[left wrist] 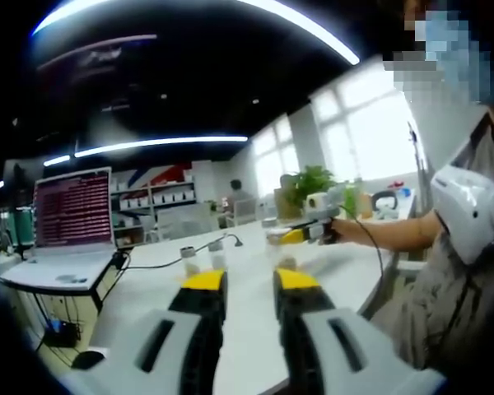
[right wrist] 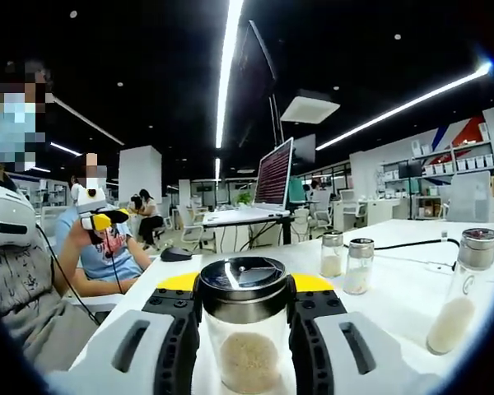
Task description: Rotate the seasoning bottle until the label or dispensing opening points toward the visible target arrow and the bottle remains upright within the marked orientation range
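My seasoning bottle (right wrist: 245,329) stands upright between my right gripper's (right wrist: 245,306) yellow-tipped jaws, which sit against its sides. It is clear glass with a shiny metal cap, holding pale granules in its lower part. It sits on the white table (right wrist: 395,288), near the edge closest to me.

- No text, label, brand, number or sign is legible in either view.
- Laptop screen (left wrist: 72,208), ahead and to the left of the left gripper (left wrist: 249,290): rows of light characters on a dark reddish ground, too blurred to read.
- Seasoning bottle (right wrist: 245,329) between the jaws of the right gripper (right wrist: 245,306): no readable label on its visible side.
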The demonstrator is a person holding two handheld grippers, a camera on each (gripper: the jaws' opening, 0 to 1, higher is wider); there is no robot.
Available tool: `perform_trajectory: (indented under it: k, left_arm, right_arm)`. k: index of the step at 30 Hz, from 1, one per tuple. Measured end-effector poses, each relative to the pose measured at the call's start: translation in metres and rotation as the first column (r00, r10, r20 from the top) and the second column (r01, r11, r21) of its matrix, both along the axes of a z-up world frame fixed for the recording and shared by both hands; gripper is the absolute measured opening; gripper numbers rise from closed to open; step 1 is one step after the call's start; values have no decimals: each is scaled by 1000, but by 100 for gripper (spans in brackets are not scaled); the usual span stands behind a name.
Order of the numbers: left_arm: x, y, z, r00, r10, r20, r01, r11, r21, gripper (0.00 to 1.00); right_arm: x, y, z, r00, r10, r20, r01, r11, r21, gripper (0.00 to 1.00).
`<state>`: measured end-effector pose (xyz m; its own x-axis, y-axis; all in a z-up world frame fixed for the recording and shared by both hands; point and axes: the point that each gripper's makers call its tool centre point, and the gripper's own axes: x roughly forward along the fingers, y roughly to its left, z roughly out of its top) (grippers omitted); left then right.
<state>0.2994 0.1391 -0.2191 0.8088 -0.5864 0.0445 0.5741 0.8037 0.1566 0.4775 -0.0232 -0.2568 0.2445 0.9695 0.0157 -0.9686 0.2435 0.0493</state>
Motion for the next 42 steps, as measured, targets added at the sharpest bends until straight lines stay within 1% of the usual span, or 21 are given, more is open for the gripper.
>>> perform_trajectory:
  k: [8,12,16,20,24,27,32,35,38,40,41,42]
  left_arm:
    - [0,0,-1,1000,-2,-3,2,1000,1,24]
    - [0,1,-2,1000,2,-5,-2,1000,1,24]
    - [0,1,-3,1000,-1,-7,1,1000,3,24]
    - [-1,1,-4,1000,-2,-10,2,1000,5,24]
    - [-1,3,-4,1000,1,-9,-1,1000,3,24]
    - [-2,3,-4,1000,2,-10,-2,1000,2,24]
    - [-2,4,-4,1000,1,-12,-1,1000,5,24]
    - [-1,4,-4,1000,0,-14,0,1000,3,24]
    - [0,4,-6,1000,0,-19,0,1000,4,24]
    - [0,4,-6,1000,-1,-21,1,1000,5,24]
    - [0,4,-6,1000,-1,-21,1,1000,5,24]
    - [0,3,-6,1000,-1,-20,1,1000,5,24]
  right_arm:
    - [1,2,0,997,74,-2,-74,997,-2,40]
    - [-3,3,-1,994,105,-3,-105,994,-12,40]
    - [-4,3,-1,992,125,-2,-125,992,-9,40]
    - [-6,3,-2,992,126,-6,-126,992,0,41]
    - [-6,1,-7,994,102,-40,-103,995,-2,43]
    - [-3,-1,-7,997,66,-41,-66,998,3,47]
    - [-2,-3,0,999,20,-45,-19,1000,19,49]
    - [-4,-2,5,999,-19,-33,19,1000,20,50]
    - [-3,-2,8,998,-57,-36,58,998,30,57]
    - [-1,-3,11,995,-91,-39,93,995,38,59]
    - [2,-4,11,993,-120,-25,120,992,29,59]
    - [0,-3,12,990,-141,-8,141,990,26,59]
